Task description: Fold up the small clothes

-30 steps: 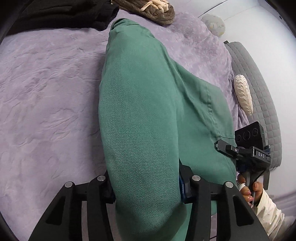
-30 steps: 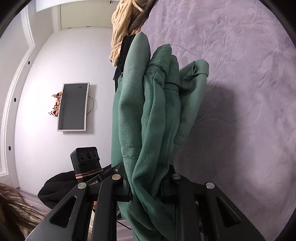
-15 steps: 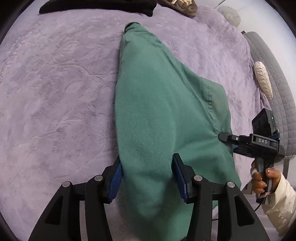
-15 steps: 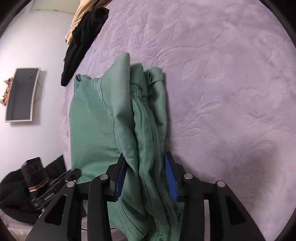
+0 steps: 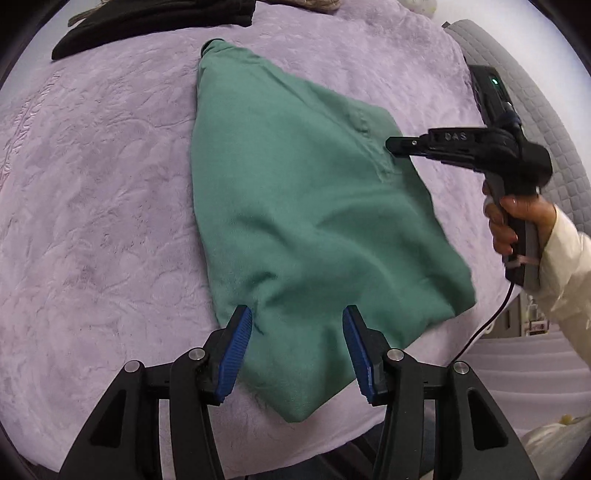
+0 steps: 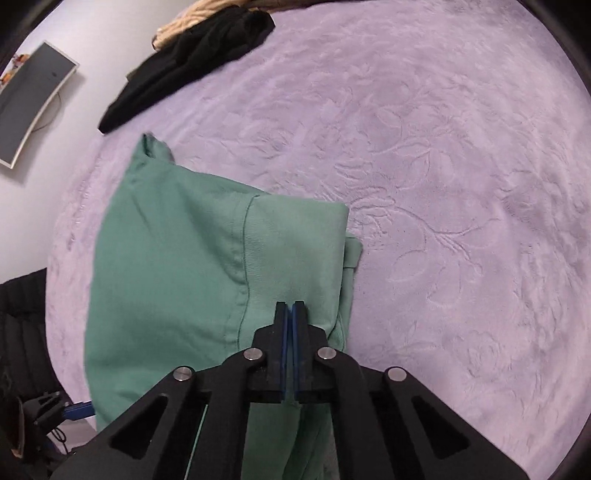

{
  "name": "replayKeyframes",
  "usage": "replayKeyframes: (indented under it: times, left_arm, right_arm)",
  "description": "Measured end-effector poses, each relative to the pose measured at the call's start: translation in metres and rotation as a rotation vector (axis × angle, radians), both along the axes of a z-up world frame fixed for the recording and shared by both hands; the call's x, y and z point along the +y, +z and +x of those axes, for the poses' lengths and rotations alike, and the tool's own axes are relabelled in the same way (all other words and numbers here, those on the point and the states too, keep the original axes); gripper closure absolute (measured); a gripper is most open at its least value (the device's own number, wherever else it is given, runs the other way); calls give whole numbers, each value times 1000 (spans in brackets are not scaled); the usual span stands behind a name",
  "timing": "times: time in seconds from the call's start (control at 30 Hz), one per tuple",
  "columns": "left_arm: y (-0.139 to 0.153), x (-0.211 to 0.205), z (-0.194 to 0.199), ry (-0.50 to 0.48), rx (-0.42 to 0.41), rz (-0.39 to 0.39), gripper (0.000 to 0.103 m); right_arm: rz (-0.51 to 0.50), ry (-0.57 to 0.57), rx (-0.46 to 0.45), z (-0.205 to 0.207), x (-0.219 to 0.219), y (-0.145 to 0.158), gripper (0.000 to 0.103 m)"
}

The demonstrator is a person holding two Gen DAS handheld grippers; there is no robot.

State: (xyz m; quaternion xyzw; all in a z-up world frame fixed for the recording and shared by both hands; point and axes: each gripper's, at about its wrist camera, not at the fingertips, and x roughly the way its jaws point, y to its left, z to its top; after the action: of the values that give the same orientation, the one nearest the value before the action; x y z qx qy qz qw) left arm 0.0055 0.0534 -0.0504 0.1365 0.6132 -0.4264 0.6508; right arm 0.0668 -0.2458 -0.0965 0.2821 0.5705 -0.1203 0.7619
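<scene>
Lighting even, soft and diffuse; shadows faint. Heavy fisheye bending with black vignette corners. Motion blur softens the green garment (image 5: pixel 303 206) edges.

A lilac plush blanket (image 6: pixel 424 184) with an embossed floral pattern covers the bed under me. At my twelve o'clock a heap of black clothes (image 5: pixel 155 22) lies along its far edge, a tan knit piece (image 6: pixel 184 26) beside it. At two o'clock runs a grey quilted headboard (image 5: pixel 546 122). At ten o'clock a dark screen (image 6: pixel 29 99) hangs on the white wall (image 6: pixel 92 48).
</scene>
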Motion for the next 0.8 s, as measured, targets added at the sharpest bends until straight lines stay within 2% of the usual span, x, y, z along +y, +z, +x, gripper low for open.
replayKeyframes:
  times: [0.07,0.13,0.23,0.37,0.5,0.6,0.7,0.77,0.8]
  left_arm:
    - [-8,2,-7,-13,-42,38,51]
    - [-16,8,-7,13,-12,57,49]
    - [-15,17,0,92,48,62,49]
    - [4,19,2,113,-6,74,48]
    - [12,17,12,138,-13,68,49]
    - [4,13,11,120,-17,99,48]
    - [-12,6,5,119,-10,141,48]
    - [-14,7,6,145,-4,150,36]
    - [-14,9,7,151,-4,153,35]
  right_arm:
    - [30,-16,22,1,-12,-14,103]
    - [41,-17,17,1,-13,-13,103]
    - [16,-36,23,-12,-12,9,103]
    - [82,-34,-41,-40,3,46,100]
    - [155,16,-53,-70,41,66,100]
    - [199,21,-15,-89,64,61,100]
    - [190,9,48,-106,77,49,100]
    - [181,-4,87,-120,80,39,100]
    - [187,-19,110,-127,81,32,100]
